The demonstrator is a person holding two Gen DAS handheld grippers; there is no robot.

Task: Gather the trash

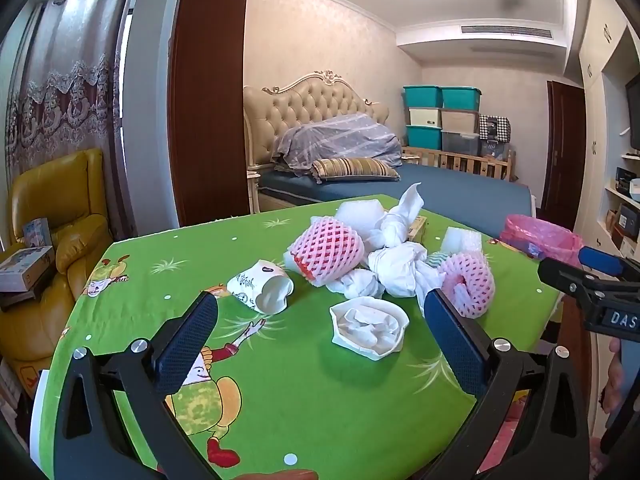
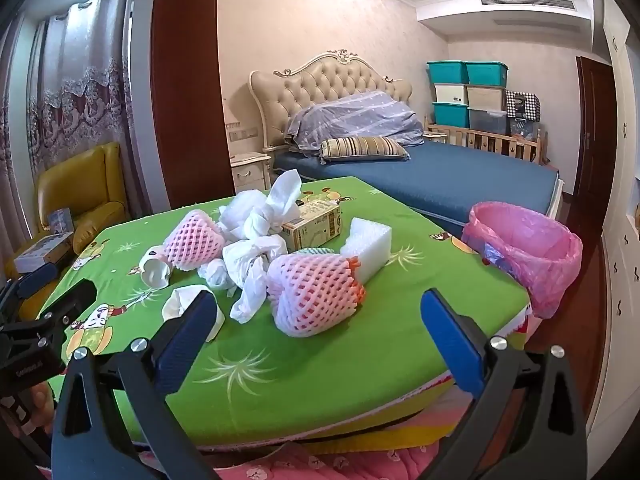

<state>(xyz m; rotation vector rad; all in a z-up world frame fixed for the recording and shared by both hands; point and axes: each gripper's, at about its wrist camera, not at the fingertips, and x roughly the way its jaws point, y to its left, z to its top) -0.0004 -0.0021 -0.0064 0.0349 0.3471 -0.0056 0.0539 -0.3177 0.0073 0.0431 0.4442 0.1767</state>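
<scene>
Green cartoon-printed cloth covers the bench (image 1: 320, 392), and the trash is heaped ahead of both grippers. The left gripper (image 1: 320, 344) is held with jaws wide, nothing between them; a crushed white paper bowl (image 1: 369, 327) lies just ahead, mouth upward, and a tipped paper cup (image 1: 262, 286) lies ahead near the left jaw, its mouth turned toward the camera. The right gripper (image 2: 318, 340) is likewise spread wide and empty. A pink foam net sleeve (image 2: 316, 294) lies just ahead between its jaws (long axis running left to right). Bare cloth is seen near both grippers. The pink-lined bin (image 2: 528, 252) stands beyond the bench's right edge.
</scene>
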